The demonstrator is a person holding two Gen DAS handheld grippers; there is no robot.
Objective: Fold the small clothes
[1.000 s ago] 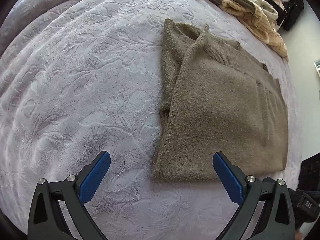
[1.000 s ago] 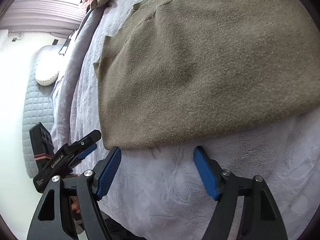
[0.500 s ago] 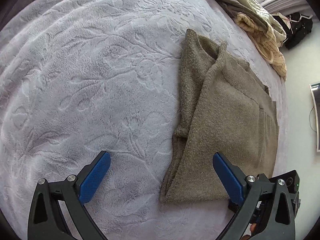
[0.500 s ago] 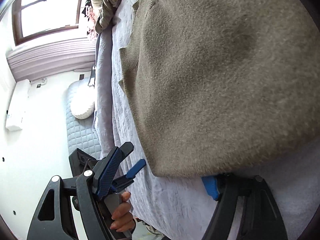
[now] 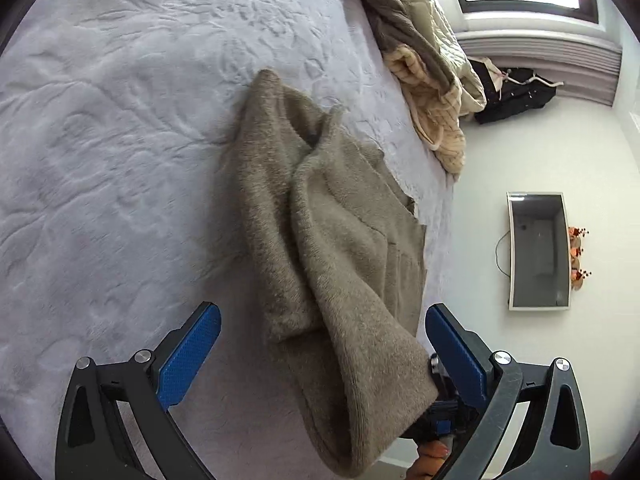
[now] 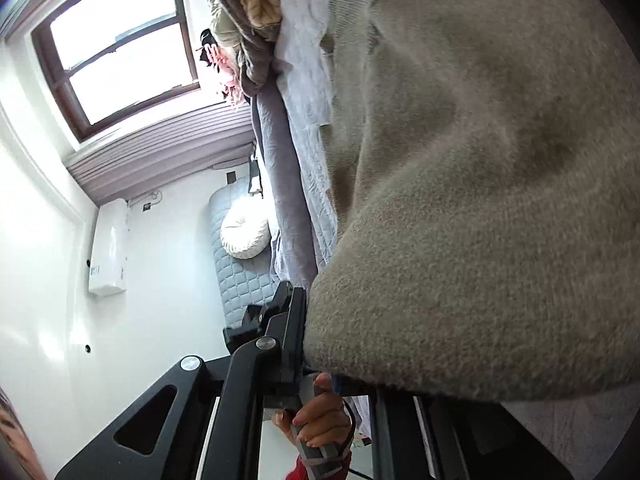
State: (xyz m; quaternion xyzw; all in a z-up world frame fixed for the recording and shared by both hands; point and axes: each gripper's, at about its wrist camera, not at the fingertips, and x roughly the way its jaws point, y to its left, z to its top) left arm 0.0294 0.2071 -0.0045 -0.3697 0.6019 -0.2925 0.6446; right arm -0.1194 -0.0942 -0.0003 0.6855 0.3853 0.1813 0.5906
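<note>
This is a bedroom in a home. A big bed (image 5: 120, 140) with a soft purple blanket fills the left. A window (image 6: 120, 48) sits upper left, and a round white pillow (image 6: 244, 236) lies below it.

A bed (image 5: 120, 140) covered in an embossed lavender blanket (image 5: 100, 220) carries a taupe sweater (image 5: 320, 240), its near corner lifted off the blanket, and beyond the sweater, at the far edge, 1 heap of clothes (image 5: 420, 60).
</note>
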